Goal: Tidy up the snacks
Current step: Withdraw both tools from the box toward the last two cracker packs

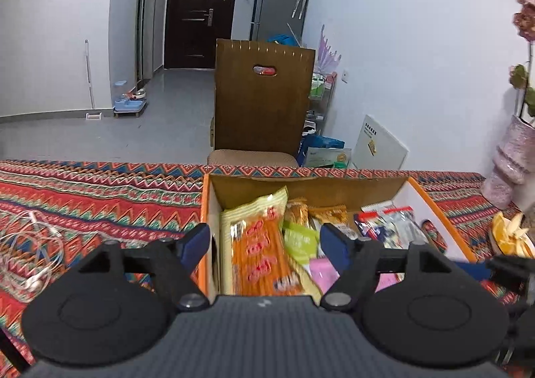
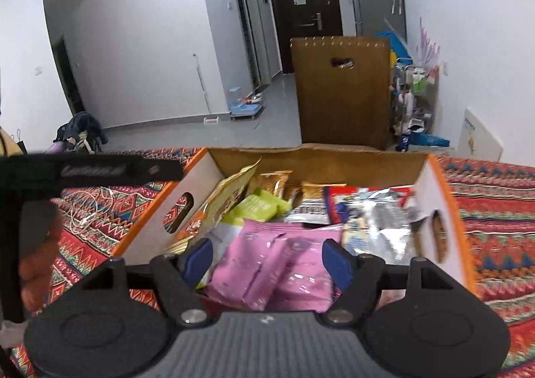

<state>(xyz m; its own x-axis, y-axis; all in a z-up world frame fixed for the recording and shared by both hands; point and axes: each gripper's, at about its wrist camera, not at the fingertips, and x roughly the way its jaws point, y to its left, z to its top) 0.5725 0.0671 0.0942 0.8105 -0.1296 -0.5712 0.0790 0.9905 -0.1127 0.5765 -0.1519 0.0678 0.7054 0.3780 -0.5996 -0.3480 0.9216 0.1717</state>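
Patterned tablecloth (image 1: 100, 197) | one snack box (image 1: 434, 201) | two pink packets (image 2: 267, 267) | both tongs (image 1: 267, 241) (image 2: 267, 257) released

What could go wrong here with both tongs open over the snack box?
1. Left tongs straddle the box's left wall; closing could pinch cardboard, not the orange packet.
2. Right tongs could grab several overlapping pink packets together.
3. The tongs sit close and could collide.

My views: even indoor light, slight motion blur on near snacks, heavy fisheye bending, dark corner vignettes.
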